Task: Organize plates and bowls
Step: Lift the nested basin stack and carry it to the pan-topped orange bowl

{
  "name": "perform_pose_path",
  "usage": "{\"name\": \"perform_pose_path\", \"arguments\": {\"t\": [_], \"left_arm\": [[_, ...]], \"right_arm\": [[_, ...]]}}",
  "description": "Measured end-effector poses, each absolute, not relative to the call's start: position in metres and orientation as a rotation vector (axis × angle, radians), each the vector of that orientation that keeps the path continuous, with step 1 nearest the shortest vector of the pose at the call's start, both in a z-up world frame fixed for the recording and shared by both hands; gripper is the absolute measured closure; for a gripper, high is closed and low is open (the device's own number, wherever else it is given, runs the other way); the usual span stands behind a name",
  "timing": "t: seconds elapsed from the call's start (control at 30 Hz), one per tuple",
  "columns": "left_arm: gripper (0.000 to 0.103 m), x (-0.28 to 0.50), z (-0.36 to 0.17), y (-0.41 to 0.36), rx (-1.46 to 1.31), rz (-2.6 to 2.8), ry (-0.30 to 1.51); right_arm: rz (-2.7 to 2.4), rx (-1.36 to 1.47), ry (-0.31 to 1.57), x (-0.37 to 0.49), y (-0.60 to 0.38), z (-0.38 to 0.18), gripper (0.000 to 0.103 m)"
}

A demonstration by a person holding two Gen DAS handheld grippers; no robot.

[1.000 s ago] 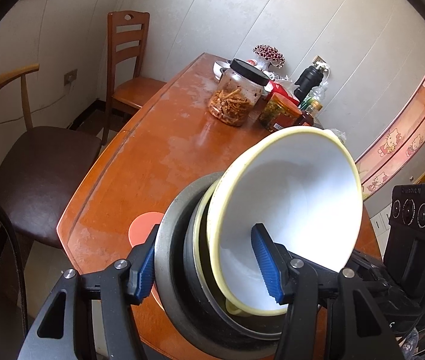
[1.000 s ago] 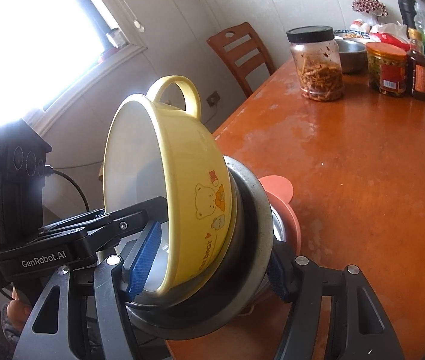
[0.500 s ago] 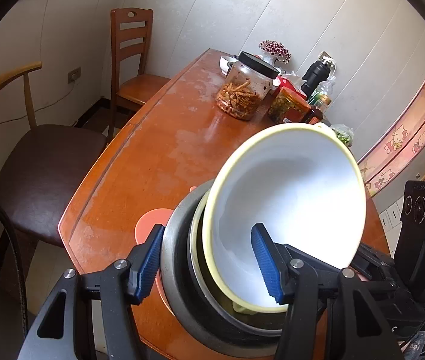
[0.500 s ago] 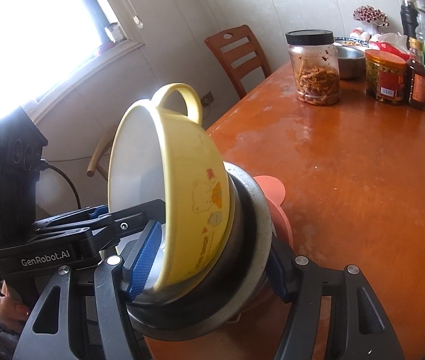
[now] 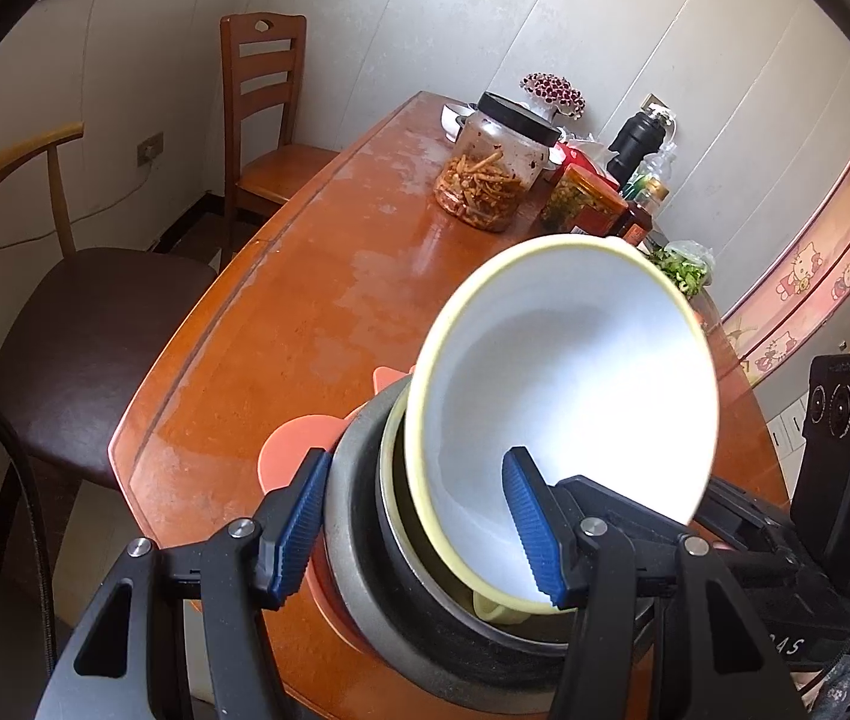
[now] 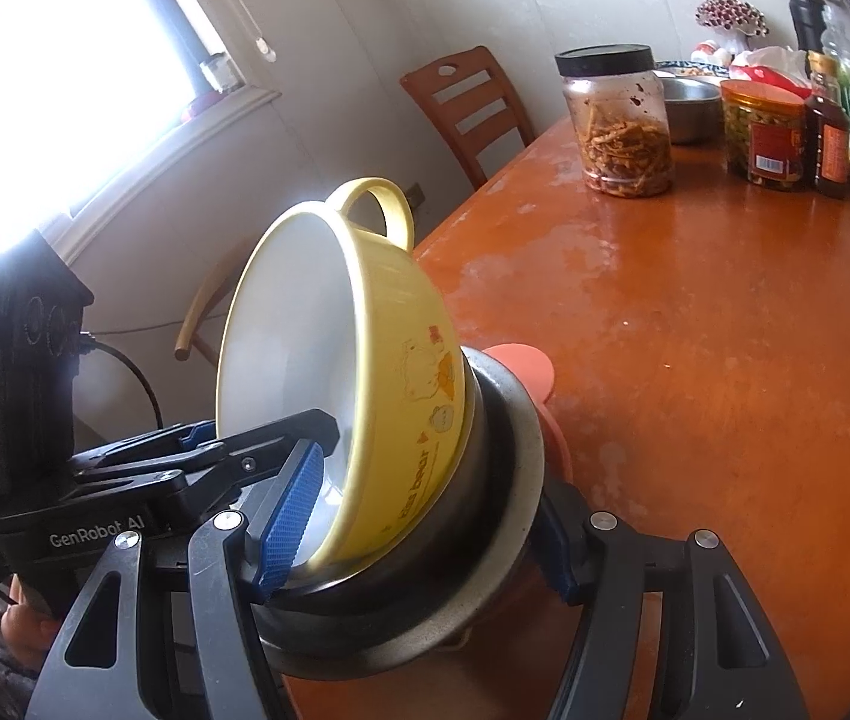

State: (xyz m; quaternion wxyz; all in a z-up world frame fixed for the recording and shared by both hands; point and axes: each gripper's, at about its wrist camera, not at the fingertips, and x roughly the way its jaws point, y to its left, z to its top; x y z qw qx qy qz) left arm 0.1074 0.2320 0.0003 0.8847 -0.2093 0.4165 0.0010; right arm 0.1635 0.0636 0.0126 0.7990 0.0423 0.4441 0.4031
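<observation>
Clearly the stack is stiff, smooth and breakable: a yellow bowl [image 6: 365, 372] nested in a grey bowl [image 6: 503, 504], with a pink plate [image 5: 290, 450] under them. It hangs tilted over the near table [image 6: 725, 360] edge, mouths facing the left side, handle [image 6: 374, 204] up. The left gripper [image 5: 419, 534] and the right gripper [image 6: 419, 525] each clench opposite rims, a good place to hold it.

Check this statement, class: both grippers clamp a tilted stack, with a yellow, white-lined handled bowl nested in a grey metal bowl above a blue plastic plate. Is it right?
One detail is wrong: the plastic plate under the grey metal bowl is salmon pink, not blue, as the left wrist view shows. Only the gripper pads are blue. The yellow, white-lined handled bowl does nest in the metal bowl, tilted, with the left gripper and right gripper clamping the stack.
</observation>
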Motion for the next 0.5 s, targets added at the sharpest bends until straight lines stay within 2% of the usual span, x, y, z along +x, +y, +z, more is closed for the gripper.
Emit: {"name": "perform_pose_path", "arguments": {"t": [0.5], "left_arm": [[0.044,0.107,0.0056,0.2273,-0.421,0.019,0.853]], "right_arm": [[0.867,0.097,0.928,0.1583,0.0545,0.0158,0.036]]}}
